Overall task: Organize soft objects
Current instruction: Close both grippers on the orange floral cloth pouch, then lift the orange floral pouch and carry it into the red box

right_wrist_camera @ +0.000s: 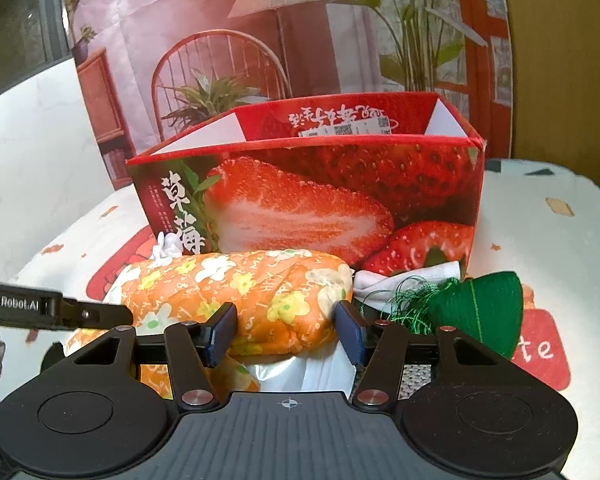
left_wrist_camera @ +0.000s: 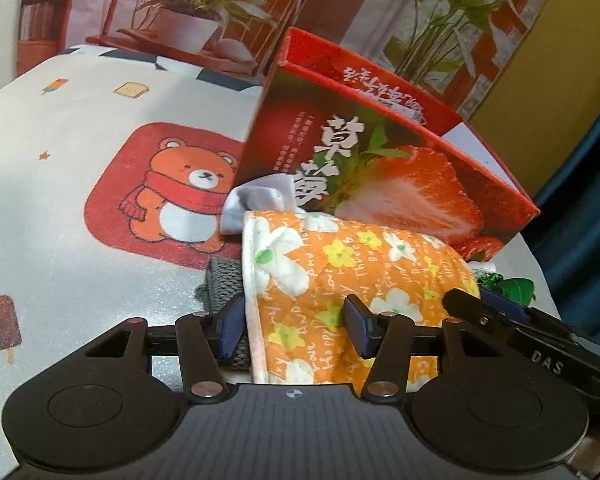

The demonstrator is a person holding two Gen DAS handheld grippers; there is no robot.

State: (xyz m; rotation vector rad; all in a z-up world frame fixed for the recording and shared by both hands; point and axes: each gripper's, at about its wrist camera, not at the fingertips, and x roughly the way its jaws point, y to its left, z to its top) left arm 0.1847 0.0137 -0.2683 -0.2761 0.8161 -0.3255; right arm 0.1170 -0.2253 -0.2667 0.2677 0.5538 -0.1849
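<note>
Your left gripper (left_wrist_camera: 296, 326) sits nearest the lens, its jaws about half apart around one end of the orange flowered cloth (left_wrist_camera: 340, 280). Its left pad lies against the cloth's white-trimmed edge and its right pad rests on the quilted top, so you are clamped on that end. Just under the edge a strip of grey webbing (left_wrist_camera: 224, 276) pokes out.

Your right gripper (right_wrist_camera: 286, 330) straddles the other end of the same cloth (right_wrist_camera: 236, 292), which bulges up as a rolled bundle between the two blue pads. Both pads touch its sides, so this end is gripped too. Under the bundle you can see some white material (right_wrist_camera: 300, 372), too hidden to name.

That cloth lies on the table's bear-print mat (left_wrist_camera: 100, 160), right in front of the open strawberry box (right_wrist_camera: 312, 192) and not inside it. A grey-white sock (left_wrist_camera: 256, 200) is wedged between the cloth and the box's left corner. To the right of the bundle a white rag (right_wrist_camera: 380, 280) touches the box's foot, and beside it a green cloth dumpling (right_wrist_camera: 480, 304) trails a tangle of green thread (right_wrist_camera: 412, 300).
</note>
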